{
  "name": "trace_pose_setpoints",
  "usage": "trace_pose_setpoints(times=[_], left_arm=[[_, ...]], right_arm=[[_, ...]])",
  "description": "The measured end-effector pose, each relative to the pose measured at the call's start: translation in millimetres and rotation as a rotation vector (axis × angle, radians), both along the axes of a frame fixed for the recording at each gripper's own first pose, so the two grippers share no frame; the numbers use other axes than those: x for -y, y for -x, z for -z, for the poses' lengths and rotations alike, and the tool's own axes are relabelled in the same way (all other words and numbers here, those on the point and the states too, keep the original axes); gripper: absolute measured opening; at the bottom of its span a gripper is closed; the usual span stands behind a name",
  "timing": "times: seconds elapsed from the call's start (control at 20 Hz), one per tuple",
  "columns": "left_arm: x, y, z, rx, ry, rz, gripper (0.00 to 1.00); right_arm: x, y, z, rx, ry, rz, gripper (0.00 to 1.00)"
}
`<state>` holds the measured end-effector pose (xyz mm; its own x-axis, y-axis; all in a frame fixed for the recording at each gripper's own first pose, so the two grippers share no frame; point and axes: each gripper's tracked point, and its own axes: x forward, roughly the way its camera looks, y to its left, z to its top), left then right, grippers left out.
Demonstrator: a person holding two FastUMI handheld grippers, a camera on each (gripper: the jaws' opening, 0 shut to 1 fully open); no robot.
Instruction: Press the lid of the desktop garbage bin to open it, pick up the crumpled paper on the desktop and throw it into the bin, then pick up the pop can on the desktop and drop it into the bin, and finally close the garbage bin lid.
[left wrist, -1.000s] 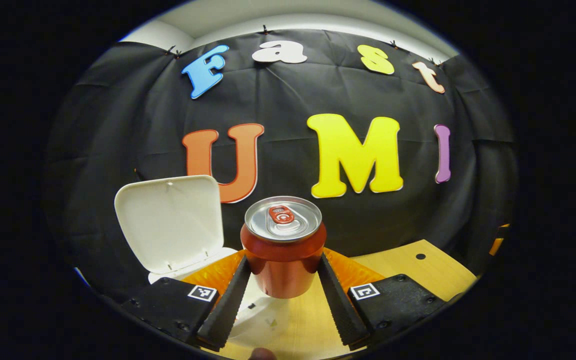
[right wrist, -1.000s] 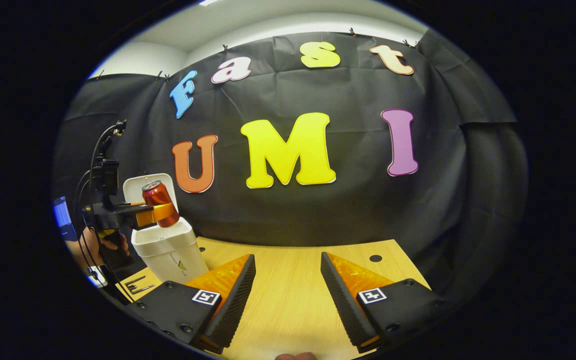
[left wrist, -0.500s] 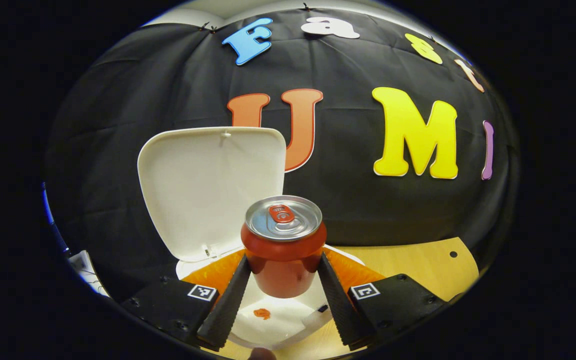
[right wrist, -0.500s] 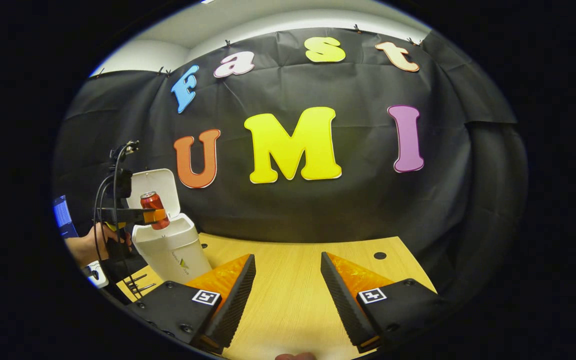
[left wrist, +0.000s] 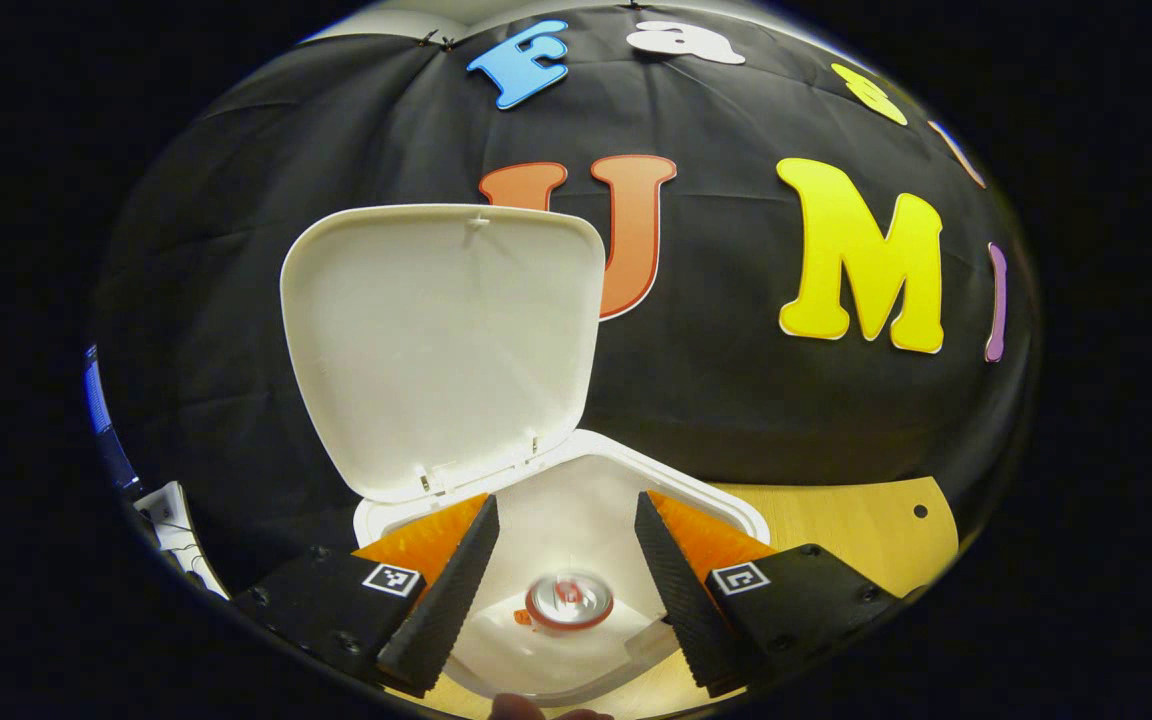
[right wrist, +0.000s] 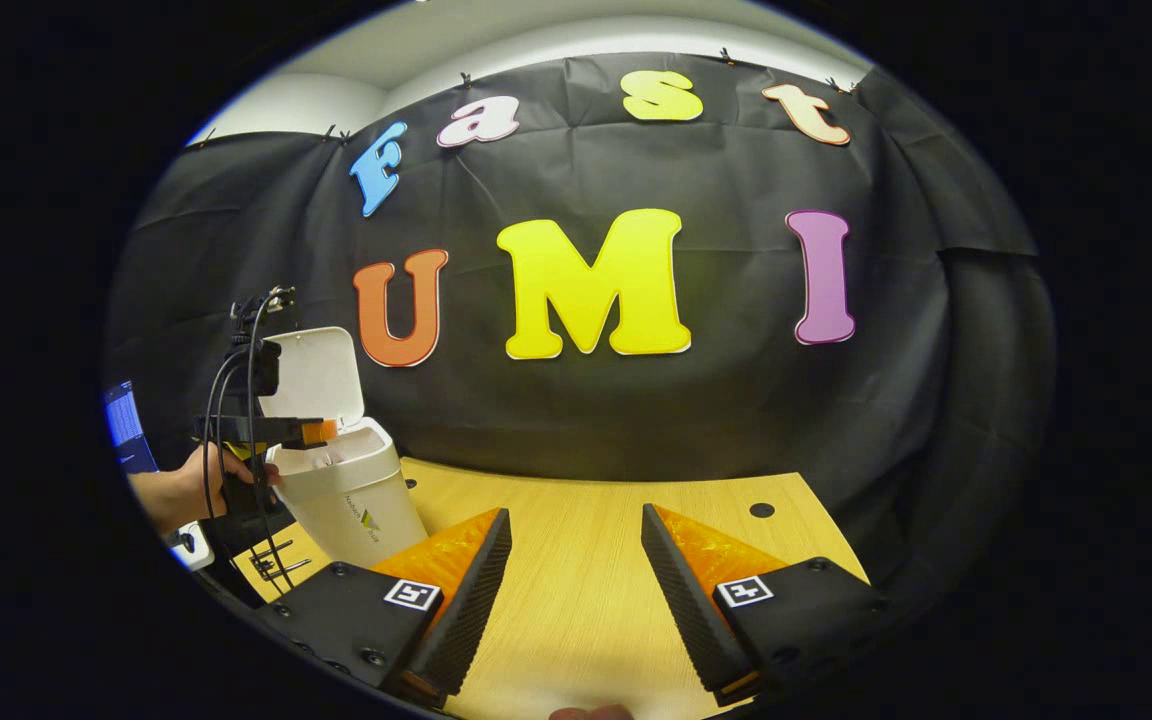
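— Where does the pop can (left wrist: pixel 568 601) lie against the left claw (left wrist: pixel 566 530)?
— Below it, down inside the garbage bin (left wrist: pixel 726 505), silver top facing up, blurred. Seen in the gap between the two fingers, touching neither.
— State of that left claw?
— Spread apart, holding nothing, poised right over the bin's mouth.
— And the bin itself?
— Open, with the lid (left wrist: pixel 446 340) tipped up and back on its hinge at the far rim. White inside; beside the can, a small orange-red speck, too small to identify. Pale sheet-like stuff under the can, possibly the crumpled paper, hard to confirm.
— From the right gripper view?
— Bin (right wrist: pixel 351 495) at the left end of the bench (right wrist: pixel 576 560), lid (right wrist: pixel 311 375) raised. Left claw (right wrist: pixel 321 432) level over the opening, gripped by a hand (right wrist: pixel 191 490) partly cut off at the edge. Bin contents hidden by the wall from there.
— Right claw (right wrist: pixel 576 565)?
— Parted wide, empty, over bare bench, well apart from the bin.
— Anything else unclear?
— Small dark metal bits on the bench near the bin's base, too small to name.
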<state>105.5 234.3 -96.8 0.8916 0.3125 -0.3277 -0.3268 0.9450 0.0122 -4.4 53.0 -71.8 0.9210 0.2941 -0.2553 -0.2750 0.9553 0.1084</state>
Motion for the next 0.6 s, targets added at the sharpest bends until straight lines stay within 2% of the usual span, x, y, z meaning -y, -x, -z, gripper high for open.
trace_pose_setpoints(times=[0.1,0.25,0.45,0.6], left_arm=[[3.0,1.6,-7.0,0.017,-0.009,0.005,0.9],[8.4,10.0,-31.1,0.04,-0.071,-0.037,0.9],[26.8,10.2,-72.5,0.131,-0.099,-0.048,0.92],[25.4,5.4,-100.8,0.175,-0.094,-0.09,0.92]], right_arm=[[-2.2,1.0,1.7,-0.005,-0.002,-0.006,0.85],[-5.8,1.8,5.3,-0.014,0.003,-0.021,0.84],[-5.8,-1.3,-2.1,0.005,0.002,-0.033,0.84],[-3.2,-1.3,-6.1,0.012,0.001,-0.037,0.84]])
